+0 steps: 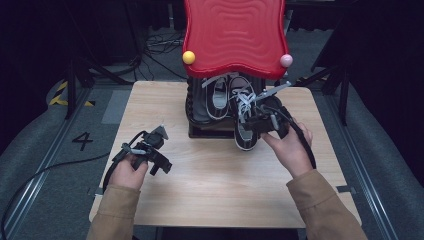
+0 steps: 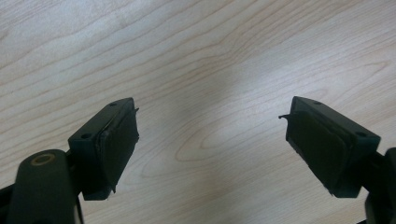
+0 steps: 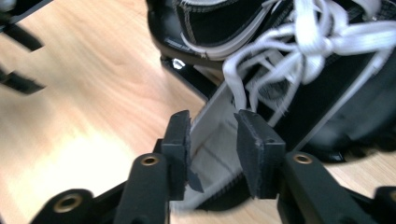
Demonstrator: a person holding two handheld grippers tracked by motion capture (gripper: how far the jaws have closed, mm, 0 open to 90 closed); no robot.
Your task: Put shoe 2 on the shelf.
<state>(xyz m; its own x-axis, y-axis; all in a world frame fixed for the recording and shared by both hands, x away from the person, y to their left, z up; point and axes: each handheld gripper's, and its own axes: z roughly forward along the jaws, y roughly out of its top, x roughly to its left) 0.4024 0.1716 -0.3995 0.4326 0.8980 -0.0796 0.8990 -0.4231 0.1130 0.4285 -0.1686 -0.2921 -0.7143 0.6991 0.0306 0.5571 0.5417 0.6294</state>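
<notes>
A black sneaker with white laces [image 1: 245,136] tilts toe-down at the front edge of a small black rack [image 1: 205,131] under a wavy red roof [image 1: 235,35]. My right gripper [image 1: 260,122] is shut on this sneaker. In the right gripper view the gripper [image 3: 213,126] has its jaws on either side of the sneaker's white-lined wall [image 3: 212,149], with the laces [image 3: 317,42] just beyond. A second black sneaker [image 1: 218,100] lies inside the rack. My left gripper [image 1: 159,159] rests low over the table's left half. It [image 2: 212,116] is open, with only bare wood [image 2: 196,56] between its jaws.
The light wooden table [image 1: 210,190] ends a short way behind the rack. A yellow ball [image 1: 188,57] and a pink ball [image 1: 285,60] sit on the roof's front corners. Dark stands and cables lie on the grey floor around the table.
</notes>
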